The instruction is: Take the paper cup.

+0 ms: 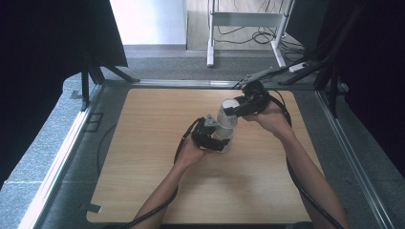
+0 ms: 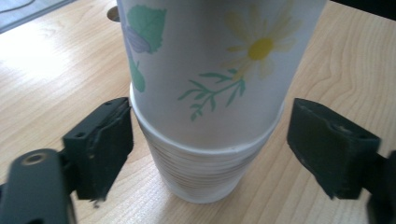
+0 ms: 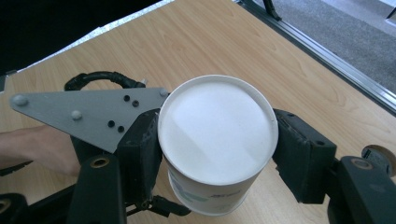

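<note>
Cups: a stack of inverted paper cups (image 1: 226,128) stands near worktop (image 1: 143,157) centre, slightly toward 1 o'clock. Top cup (image 3: 217,135) is upside down, flat white base facing up; right hand-held gripper (image 3: 217,144) is clamped on it just under the base rim, one pad at 9 o'clock and one at 3 o'clock in its own view. My read: it is being pulled off the nest.

Left hand-held gripper (image 2: 210,144) sits low at the lower cups (image 2: 205,172), jaws standing clear on both sides with gaps visible, so no grip there. Probably it was there to steady the lower cups while the top one separates.

Materials: thin white paper with a daisy and green leaf print, tapered walls. Lower section shows tight horizontal ridges, which look like stacked rims. Paper will crush if squeezed hard. Pads are black and blocky. Worktop is pale wood-grain laminate, smooth.
</note>
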A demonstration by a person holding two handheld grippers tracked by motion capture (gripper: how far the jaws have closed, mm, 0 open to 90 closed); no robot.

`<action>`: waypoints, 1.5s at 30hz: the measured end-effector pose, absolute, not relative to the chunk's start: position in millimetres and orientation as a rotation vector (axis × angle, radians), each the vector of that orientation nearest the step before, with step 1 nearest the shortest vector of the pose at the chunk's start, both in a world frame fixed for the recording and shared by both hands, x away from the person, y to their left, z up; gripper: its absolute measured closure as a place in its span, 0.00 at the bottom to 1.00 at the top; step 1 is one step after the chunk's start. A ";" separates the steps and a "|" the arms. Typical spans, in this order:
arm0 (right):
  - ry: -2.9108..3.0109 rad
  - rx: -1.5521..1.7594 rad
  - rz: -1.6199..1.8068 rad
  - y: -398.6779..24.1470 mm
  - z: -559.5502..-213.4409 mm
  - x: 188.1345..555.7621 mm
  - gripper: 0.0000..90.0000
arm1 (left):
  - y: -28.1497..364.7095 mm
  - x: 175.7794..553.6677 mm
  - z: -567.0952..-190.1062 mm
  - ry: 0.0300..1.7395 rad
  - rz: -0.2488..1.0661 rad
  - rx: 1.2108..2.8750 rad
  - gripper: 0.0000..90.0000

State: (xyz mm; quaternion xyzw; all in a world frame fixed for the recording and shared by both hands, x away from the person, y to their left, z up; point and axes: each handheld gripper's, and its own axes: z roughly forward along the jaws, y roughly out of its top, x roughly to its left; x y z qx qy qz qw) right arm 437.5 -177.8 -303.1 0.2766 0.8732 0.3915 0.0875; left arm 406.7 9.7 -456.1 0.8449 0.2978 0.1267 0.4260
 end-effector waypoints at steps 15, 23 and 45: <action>2.556 0.789 1.215 -186.7 -274.2 424.2 0.41 | 20.4 395.6 -450.1 0.745 0.259 2.088 0.05; 2.562 0.729 1.219 -188.6 -261.4 406.8 0.41 | 29.0 383.8 -446.6 0.727 0.237 2.083 0.02; 2.606 0.630 1.262 -199.1 -287.6 363.8 0.41 | 44.2 341.5 -447.6 0.669 0.244 2.061 0.04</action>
